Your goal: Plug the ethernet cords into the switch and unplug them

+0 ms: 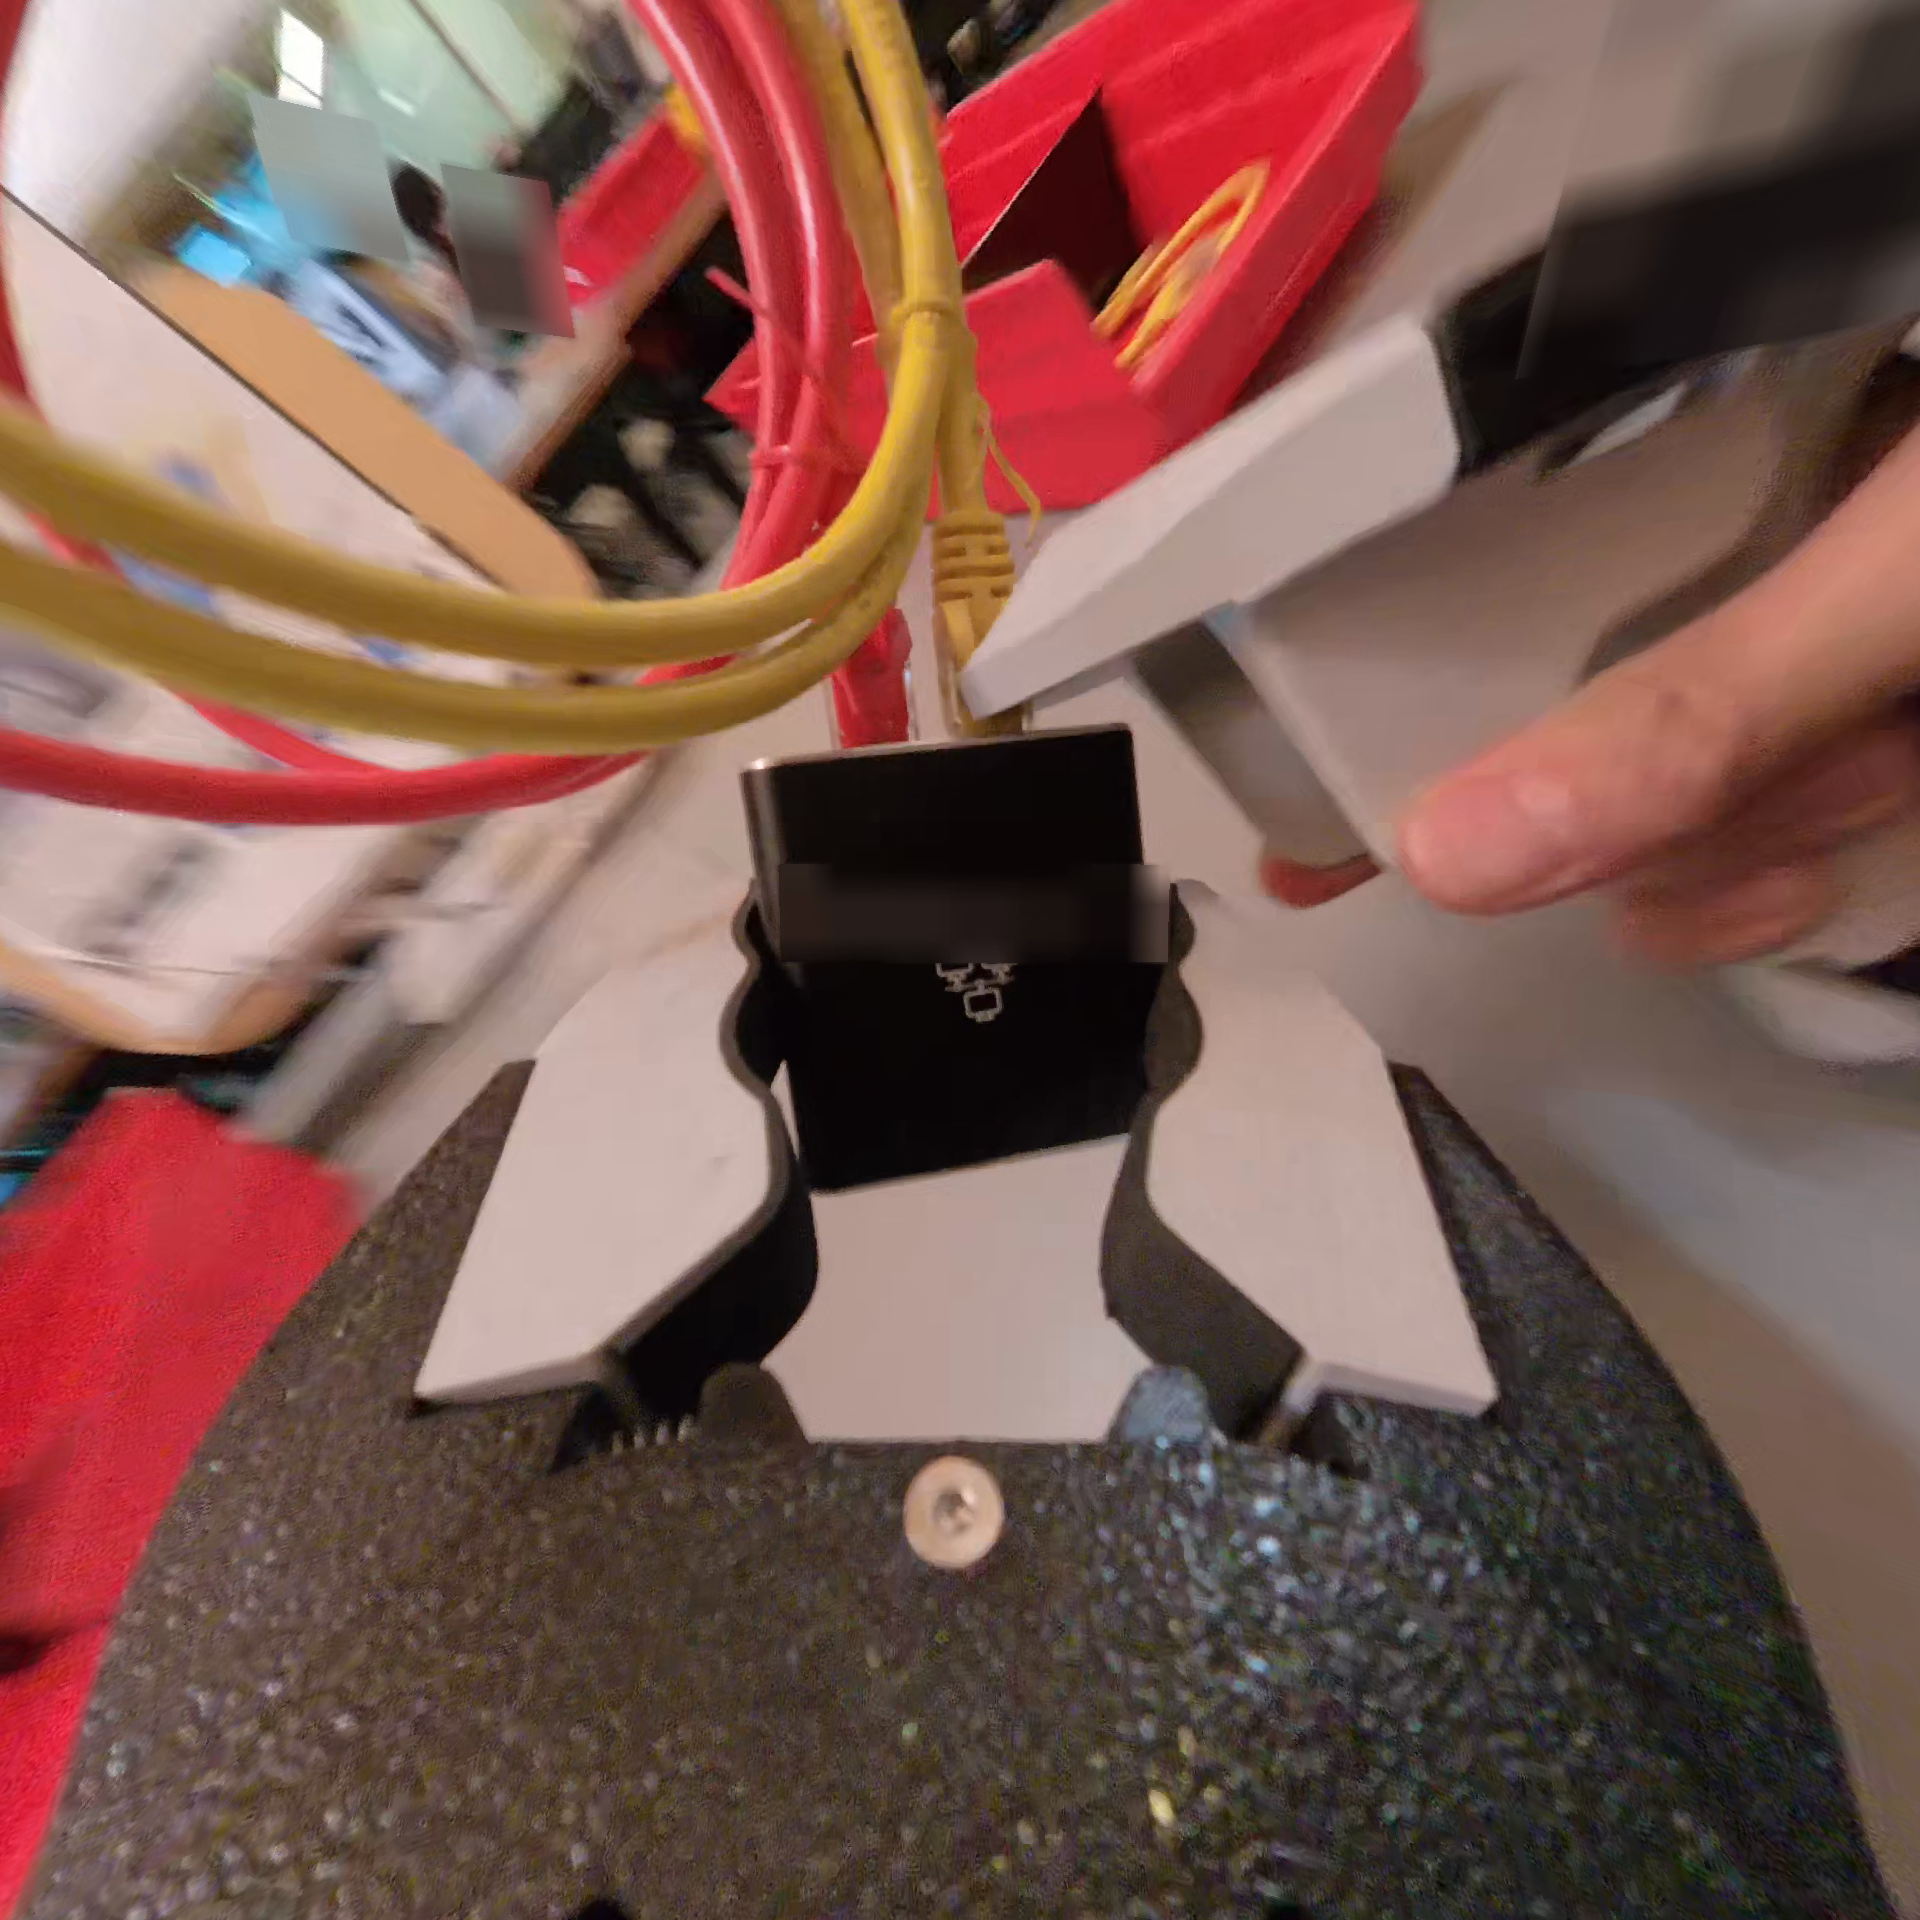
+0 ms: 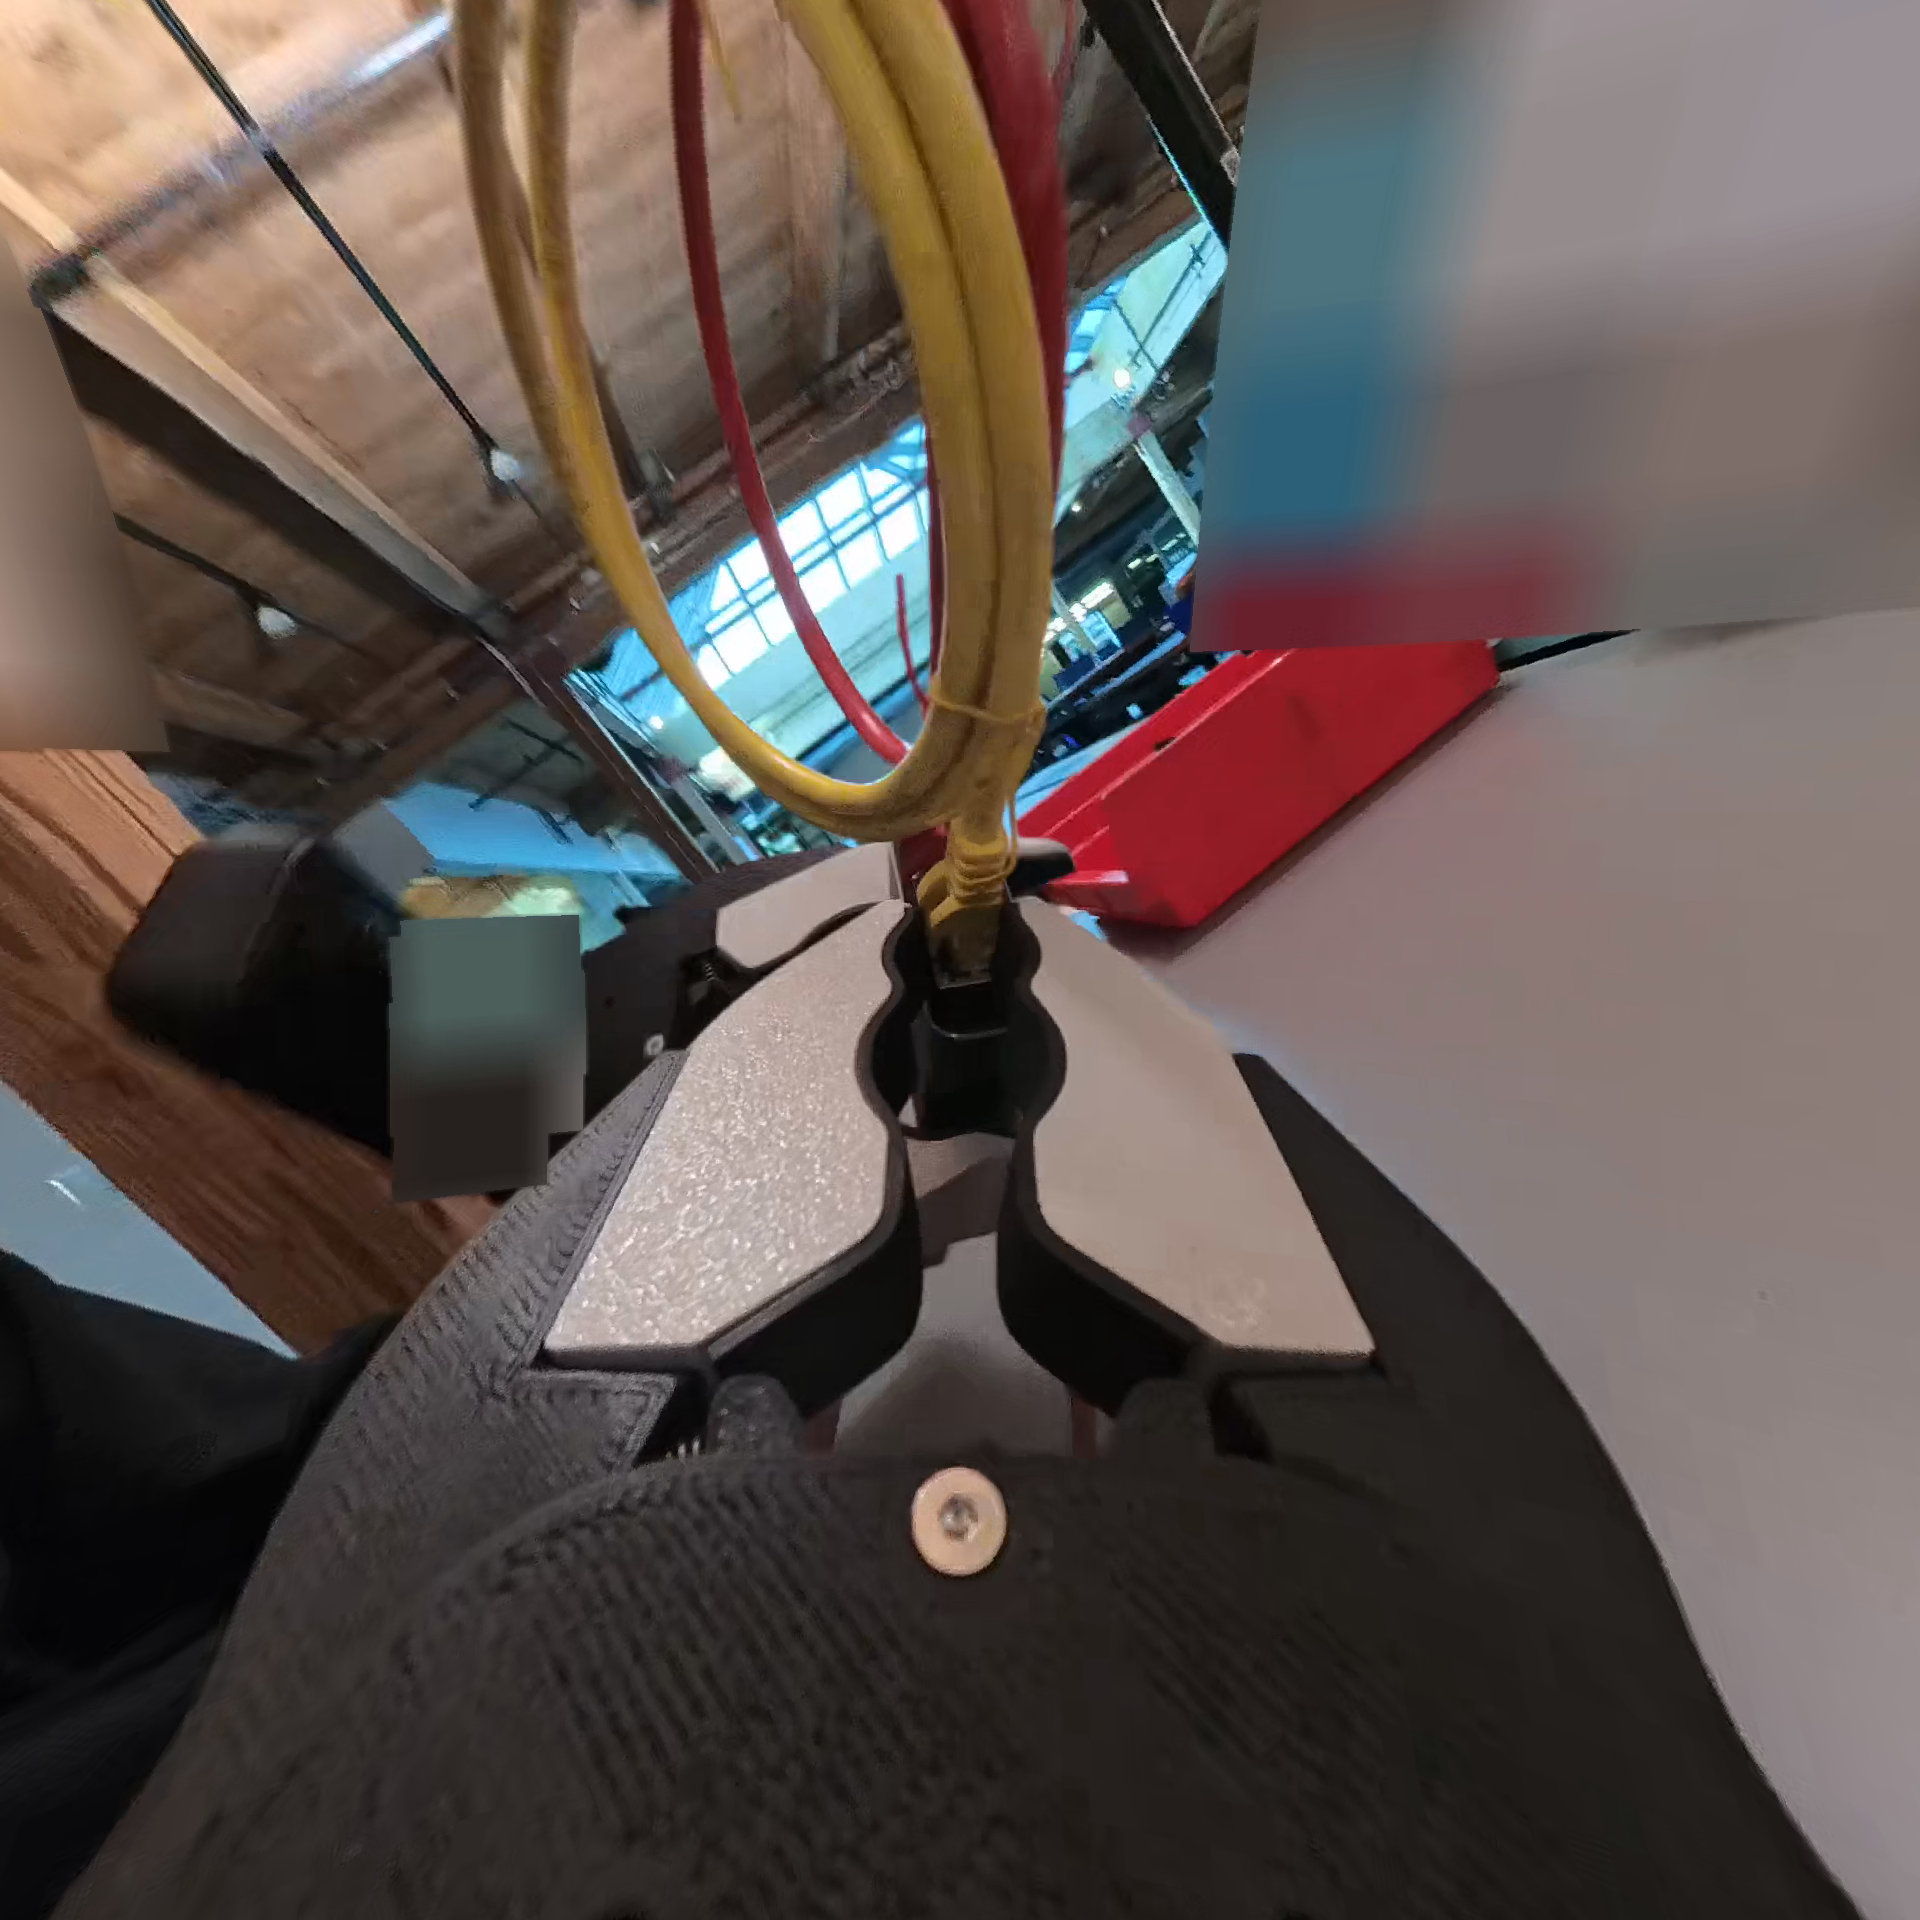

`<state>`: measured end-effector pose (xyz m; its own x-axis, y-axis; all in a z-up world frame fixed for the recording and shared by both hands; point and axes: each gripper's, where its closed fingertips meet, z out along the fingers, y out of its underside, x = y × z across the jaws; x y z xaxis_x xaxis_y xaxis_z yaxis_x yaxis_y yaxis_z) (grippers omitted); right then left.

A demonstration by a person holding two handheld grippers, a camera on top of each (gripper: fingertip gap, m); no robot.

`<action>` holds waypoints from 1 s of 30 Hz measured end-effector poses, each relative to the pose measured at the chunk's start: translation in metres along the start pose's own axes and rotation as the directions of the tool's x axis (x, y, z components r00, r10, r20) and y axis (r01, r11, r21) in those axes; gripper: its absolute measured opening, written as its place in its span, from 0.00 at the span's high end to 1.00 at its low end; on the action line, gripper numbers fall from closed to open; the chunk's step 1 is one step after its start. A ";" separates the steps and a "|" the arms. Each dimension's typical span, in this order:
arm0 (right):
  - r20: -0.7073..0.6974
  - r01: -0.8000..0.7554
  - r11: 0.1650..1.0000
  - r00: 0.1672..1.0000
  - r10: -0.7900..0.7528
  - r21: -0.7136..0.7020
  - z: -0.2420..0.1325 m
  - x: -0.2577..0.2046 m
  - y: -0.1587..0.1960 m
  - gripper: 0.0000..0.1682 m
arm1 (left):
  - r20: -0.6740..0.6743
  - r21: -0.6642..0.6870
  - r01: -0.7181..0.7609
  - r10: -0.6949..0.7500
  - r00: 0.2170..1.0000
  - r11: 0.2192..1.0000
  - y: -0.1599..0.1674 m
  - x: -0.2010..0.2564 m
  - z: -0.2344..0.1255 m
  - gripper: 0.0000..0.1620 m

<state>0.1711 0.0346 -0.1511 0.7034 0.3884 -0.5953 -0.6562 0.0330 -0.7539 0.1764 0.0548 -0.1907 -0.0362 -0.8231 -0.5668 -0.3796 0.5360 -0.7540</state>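
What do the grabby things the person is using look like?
Each gripper has two pale grey fingers with wavy black rubbery inner edges, on a rough, speckly black body. A small silver screw sits in the middle of that body. The left gripper and the right gripper look alike. No cables run from them that I can see. A bare hand works the right one; no sleeve shows.
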 end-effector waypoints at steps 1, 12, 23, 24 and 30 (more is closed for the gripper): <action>0.005 0.000 1.000 1.000 0.000 0.003 0.000 -0.001 -0.001 0.92 | -0.087 0.034 0.124 -0.120 0.989 0.992 -0.004 0.006 -0.001 0.58; 0.050 -0.051 0.998 0.998 0.049 0.034 0.000 -0.003 -0.004 0.92 | -0.147 0.051 0.160 -0.151 0.978 0.986 -0.007 0.008 -0.004 0.59; 0.061 -0.114 0.991 0.992 0.111 0.065 -0.001 0.001 -0.004 0.92 | -0.177 0.030 0.184 -0.176 0.968 0.982 -0.006 0.010 0.000 0.59; 0.039 -0.092 0.995 0.995 0.090 0.043 -0.001 0.002 -0.002 0.92 | -0.181 0.026 0.189 -0.182 0.967 0.982 -0.004 0.011 0.000 0.59; 0.032 -0.078 0.996 0.997 0.077 0.033 -0.001 0.003 0.000 0.92 | -0.119 0.010 0.100 -0.098 0.988 0.995 -0.001 0.008 0.002 0.59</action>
<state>0.1738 0.0346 -0.1528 0.6416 0.4189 -0.6426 -0.7178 0.0324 -0.6955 0.1782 0.0477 -0.1947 -0.1088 -0.8881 -0.4467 -0.3721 0.4531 -0.8101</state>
